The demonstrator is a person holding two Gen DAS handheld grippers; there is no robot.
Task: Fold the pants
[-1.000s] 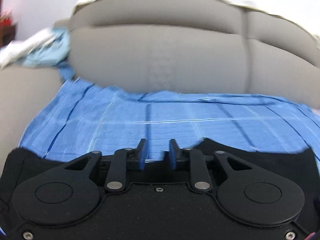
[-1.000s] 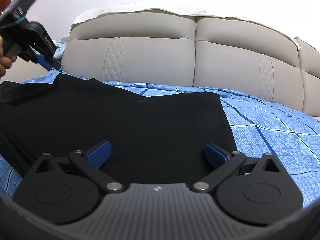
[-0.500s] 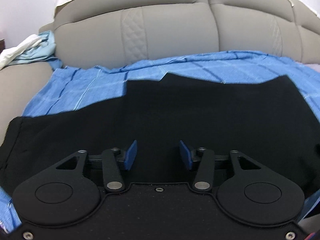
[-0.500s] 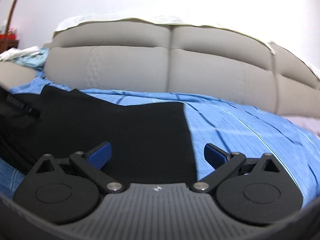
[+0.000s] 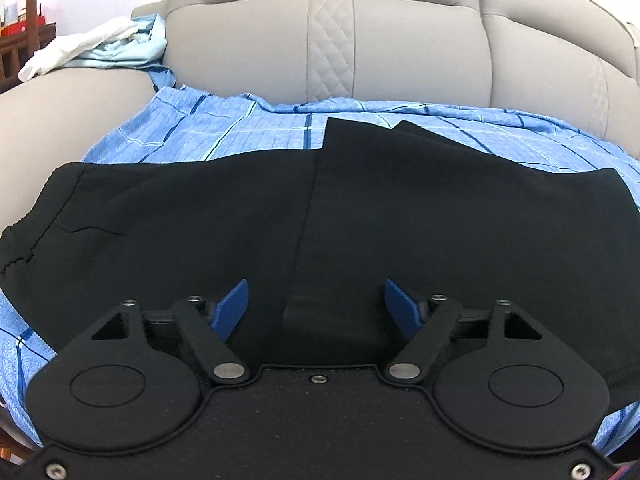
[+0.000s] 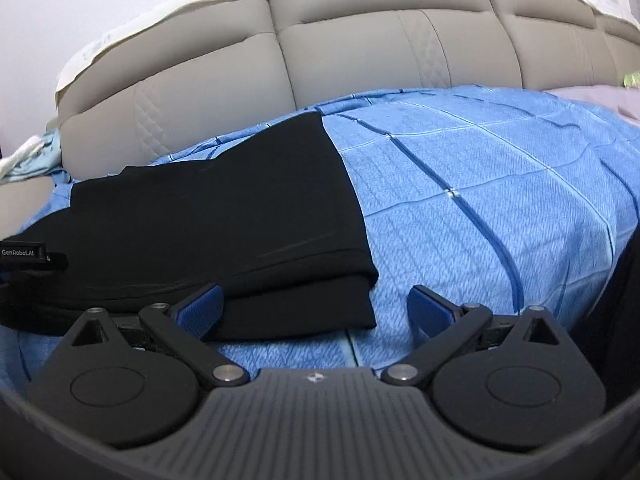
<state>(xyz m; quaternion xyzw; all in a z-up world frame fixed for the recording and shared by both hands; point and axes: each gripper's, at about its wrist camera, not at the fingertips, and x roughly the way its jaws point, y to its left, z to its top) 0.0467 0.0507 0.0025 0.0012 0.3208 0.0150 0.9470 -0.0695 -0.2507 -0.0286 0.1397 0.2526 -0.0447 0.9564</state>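
Black pants lie folded in layers on a blue checked sheet over a sofa seat. My left gripper hangs low over their near edge, its jaws opening, the blue pads apart with cloth lying between but not pinched. In the right wrist view the pants show as a stacked fold with a crisp right edge. My right gripper stands open at the pants' near right corner, its left pad over the fabric, its right pad over bare sheet. The left gripper's body shows at the far left.
The grey sofa backrest rises behind the sheet. Light blue and white clothes are heaped on the left armrest. Bare blue sheet spreads to the right of the pants, with pale pink cloth at its far right end.
My left gripper came down toward the pants and its jaws spread from nearly shut to wide. The right gripper slid right and rolled, bringing the pants' right edge between its pads.
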